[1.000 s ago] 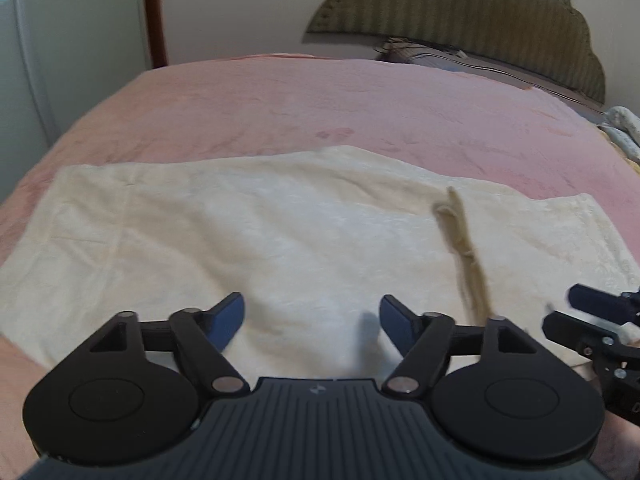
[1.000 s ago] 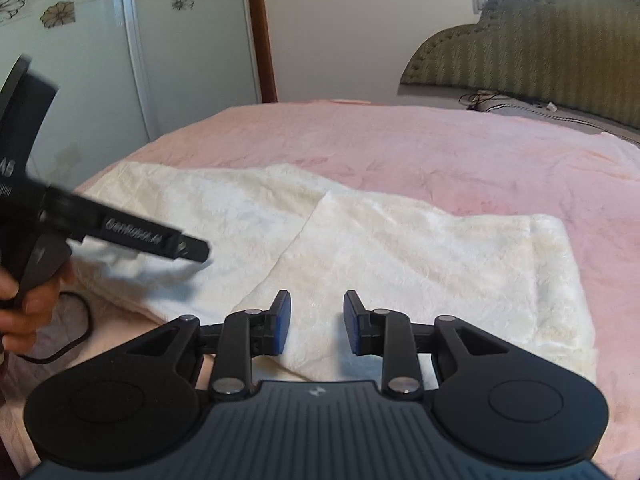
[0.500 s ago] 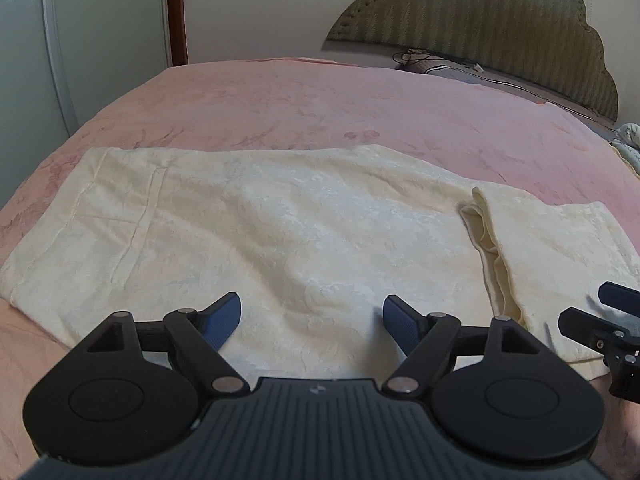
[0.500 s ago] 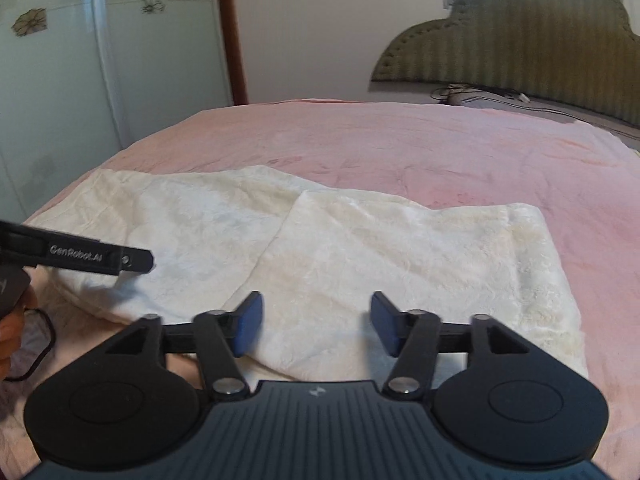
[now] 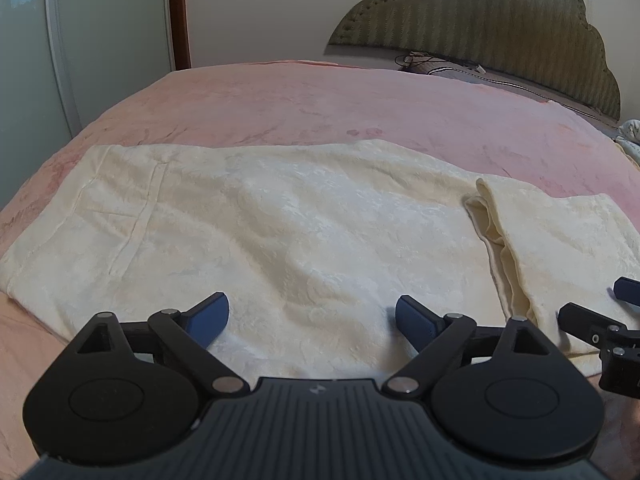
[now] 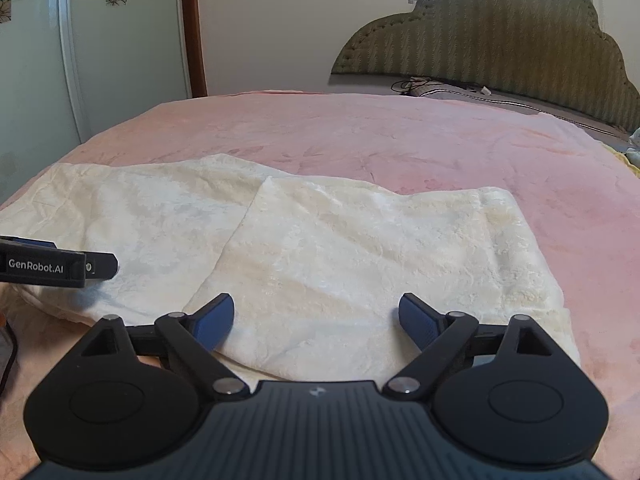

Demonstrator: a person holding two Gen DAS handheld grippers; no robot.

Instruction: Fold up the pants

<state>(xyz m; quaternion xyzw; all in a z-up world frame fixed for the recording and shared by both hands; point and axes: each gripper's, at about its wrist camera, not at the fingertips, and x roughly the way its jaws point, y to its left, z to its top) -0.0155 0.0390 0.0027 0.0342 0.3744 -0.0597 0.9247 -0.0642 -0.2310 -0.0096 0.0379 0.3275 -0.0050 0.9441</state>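
Cream pants (image 5: 280, 232) lie flat across the pink bed, with one end folded back over the rest; the folded flap (image 6: 360, 264) lies at the right. My left gripper (image 5: 312, 316) is open and empty above the near edge of the pants' middle. My right gripper (image 6: 316, 316) is open and empty above the near edge of the folded flap. The right gripper's fingers (image 5: 588, 320) show at the right edge of the left wrist view, and the left gripper's finger (image 6: 60, 266) shows at the left of the right wrist view.
The pink bedspread (image 6: 400, 132) stretches back to a green padded headboard (image 6: 500, 40). A cable and pillow (image 5: 440, 66) lie by the headboard. A wardrobe with flower stickers (image 6: 100, 40) stands to the left. The bed's near edge is just below the grippers.
The pants end that was in the air a second ago now lies folded flat. My right gripper opened from nearly shut to wide. Both grippers rose and pulled back slightly.
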